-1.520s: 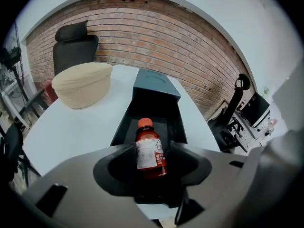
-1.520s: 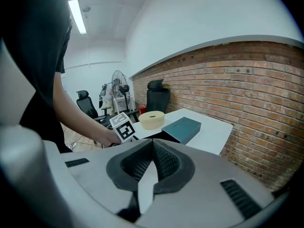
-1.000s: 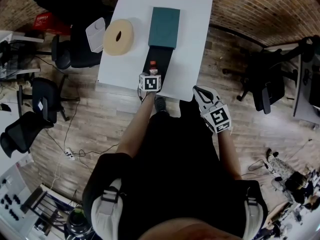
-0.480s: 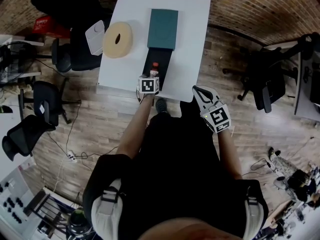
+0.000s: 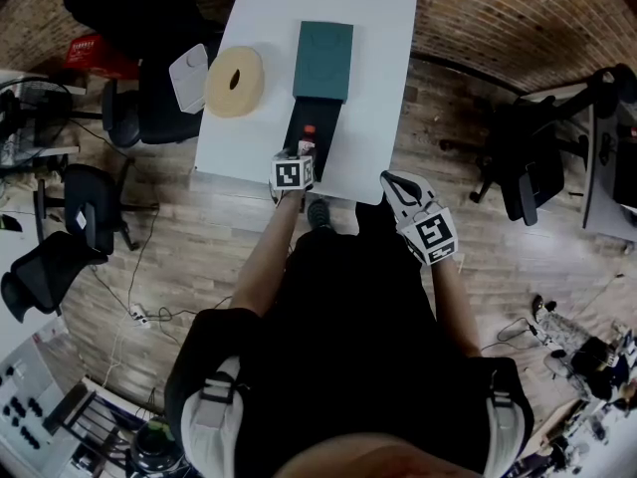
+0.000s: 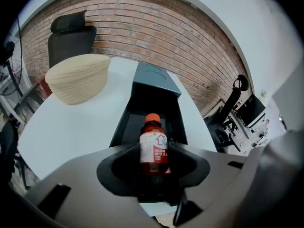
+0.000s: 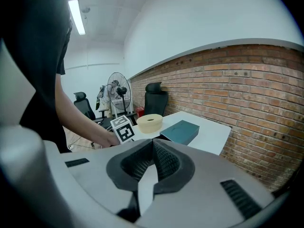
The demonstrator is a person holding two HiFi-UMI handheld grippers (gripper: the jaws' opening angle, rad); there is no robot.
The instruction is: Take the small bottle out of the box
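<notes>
Head view: the left gripper [image 5: 303, 152] has edged over the box [image 5: 323, 58] at the surface's [image 5: 383, 88] near edge; the right gripper [image 5: 394, 181] hangs beyond that edge. Left gripper view: the fingers [image 6: 118, 161], just closing, pinch the small bottle [image 6: 153, 146], upright in the box. Right gripper view: fingers [image 7: 166, 161] pressed together.

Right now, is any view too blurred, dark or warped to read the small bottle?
Left gripper view: small bottle sharp, evenly lit, only the frame's edges fisheye-bent. Head view: dim, dark corners, bottle too tiny for detail. Right gripper view: sharp, but the bottle does not show there.
</notes>
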